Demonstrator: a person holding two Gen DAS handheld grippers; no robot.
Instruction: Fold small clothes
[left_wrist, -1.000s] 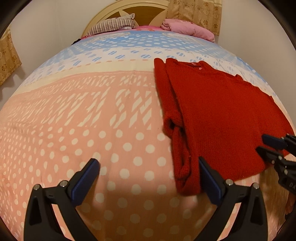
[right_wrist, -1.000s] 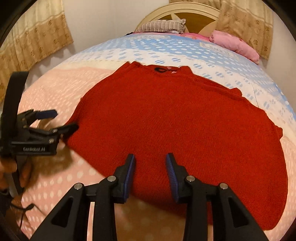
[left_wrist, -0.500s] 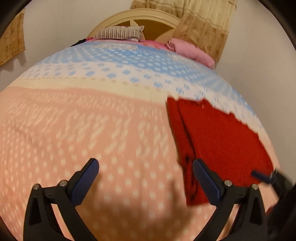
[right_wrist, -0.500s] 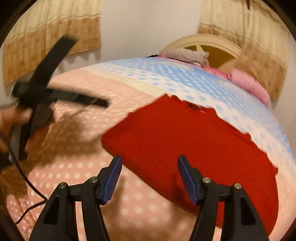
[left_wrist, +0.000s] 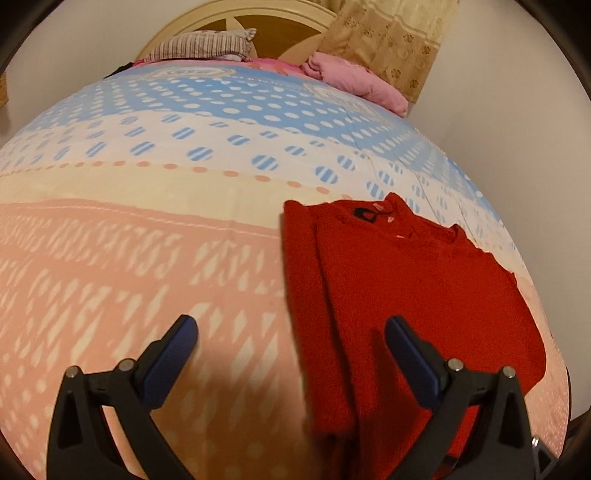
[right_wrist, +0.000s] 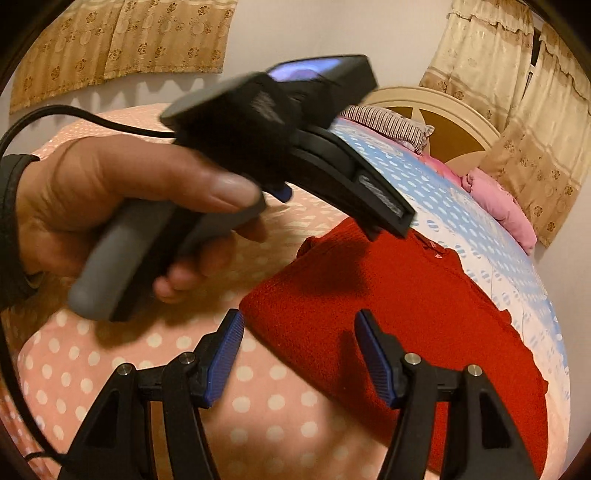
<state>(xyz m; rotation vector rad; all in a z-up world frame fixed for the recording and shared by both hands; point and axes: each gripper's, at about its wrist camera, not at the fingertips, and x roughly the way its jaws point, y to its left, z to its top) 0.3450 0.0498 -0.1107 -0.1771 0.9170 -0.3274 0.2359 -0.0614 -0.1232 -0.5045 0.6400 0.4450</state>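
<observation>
A red knit sweater (left_wrist: 417, 295) lies flat on the bed, its left side folded inward, collar toward the headboard. It also shows in the right wrist view (right_wrist: 399, 314). My left gripper (left_wrist: 291, 350) is open and empty, raised above the sweater's left folded edge. My right gripper (right_wrist: 299, 354) is open and empty, above the sweater's near left corner. The left gripper's body and the hand holding it (right_wrist: 147, 206) fill the upper left of the right wrist view, blurred; its fingertips are hidden there.
The bed (left_wrist: 129, 258) has a pink, cream and blue dotted cover. A striped pillow (left_wrist: 207, 44) and a pink bundle (left_wrist: 358, 81) lie by the headboard. Curtains (right_wrist: 524, 122) hang on the wall behind. A black cable (right_wrist: 92, 118) trails from the left gripper.
Both grippers have lifted off the sweater and moved forward over it. My right gripper's jaws have opened wider. The left gripper has swung up in front of the right wrist camera.
</observation>
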